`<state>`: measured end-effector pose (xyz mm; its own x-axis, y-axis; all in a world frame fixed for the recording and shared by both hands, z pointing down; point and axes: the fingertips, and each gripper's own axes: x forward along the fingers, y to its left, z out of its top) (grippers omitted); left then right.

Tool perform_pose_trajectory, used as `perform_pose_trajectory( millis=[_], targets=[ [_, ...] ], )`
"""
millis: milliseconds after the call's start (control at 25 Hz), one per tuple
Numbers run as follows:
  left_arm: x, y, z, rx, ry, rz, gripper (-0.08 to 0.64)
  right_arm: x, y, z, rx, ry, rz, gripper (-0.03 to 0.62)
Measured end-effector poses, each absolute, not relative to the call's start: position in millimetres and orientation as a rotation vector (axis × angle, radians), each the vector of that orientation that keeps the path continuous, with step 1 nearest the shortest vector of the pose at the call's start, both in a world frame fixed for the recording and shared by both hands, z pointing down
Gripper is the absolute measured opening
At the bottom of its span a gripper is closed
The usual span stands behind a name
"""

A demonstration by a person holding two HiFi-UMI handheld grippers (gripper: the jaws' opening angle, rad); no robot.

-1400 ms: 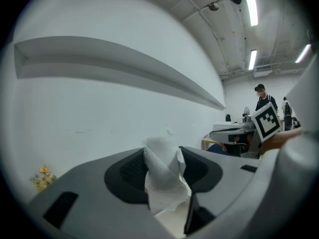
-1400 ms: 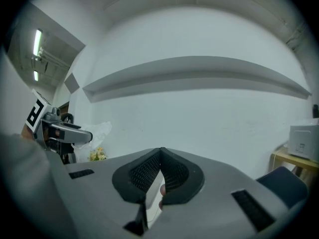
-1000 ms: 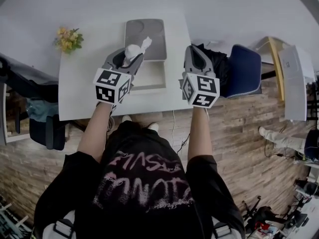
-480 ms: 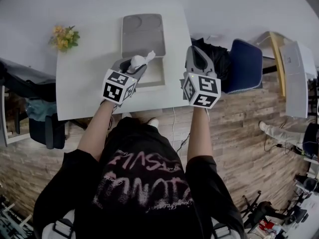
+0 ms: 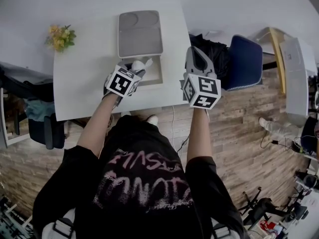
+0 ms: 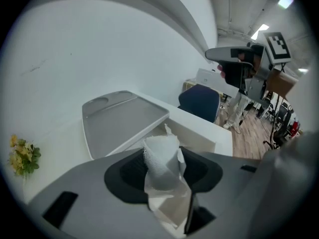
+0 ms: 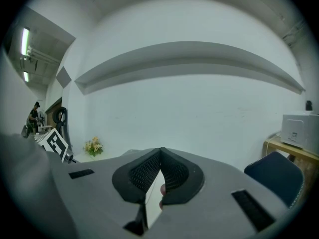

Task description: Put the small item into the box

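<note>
Showing a person in a black printed shirt (image 5: 144, 183) who stands at the near edge of a white table (image 5: 82, 91), one gripper in each hand.

Left gripper (image 5: 139, 66): it points steeply downward, and its jaws stand wide and are clamped on the small item (image 6: 162, 158), a white bundle of fine mesh and crumpled paper. The bundle fills the space between the two dark pads (image 6: 124, 176) and sticks out past their tips. The marker cube (image 5: 122, 82) rides on the rear of this gripper, nearest the person.

Directly under and just beyond the left gripper's tips lies the box (image 5: 153, 77), white and open at the top. The small item hangs over the near left part of the opening; whether it touches the box's floor cannot be told. Beyond the box, hinged away from the gripper, the grey lid (image 5: 140, 34) lies back flat on the table with its inner face up.

Right gripper (image 5: 195, 52): it is held nearly level beside the table's right edge, well apart from the box. Its jaws are pressed together at the tips, and nothing is between them.

Far to the left of the left gripper, at the table's back corner, stands a small bunch of yellow flowers (image 5: 61, 37). To the right of the right gripper is a blue chair (image 5: 244, 68). A plain white wall (image 7: 189, 103) closes the scene.
</note>
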<state>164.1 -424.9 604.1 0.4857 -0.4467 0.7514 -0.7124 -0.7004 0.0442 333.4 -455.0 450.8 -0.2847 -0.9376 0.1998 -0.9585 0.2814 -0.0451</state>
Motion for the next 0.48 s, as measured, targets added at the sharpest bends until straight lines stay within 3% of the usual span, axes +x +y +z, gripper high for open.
perform_pose_trajectory(
  millis=[480],
  targets=[
    [160,-427,625,2.354,-0.960,1.239,0.190,338,-457,458,1.778,-2.400,0.241,0.011]
  ],
)
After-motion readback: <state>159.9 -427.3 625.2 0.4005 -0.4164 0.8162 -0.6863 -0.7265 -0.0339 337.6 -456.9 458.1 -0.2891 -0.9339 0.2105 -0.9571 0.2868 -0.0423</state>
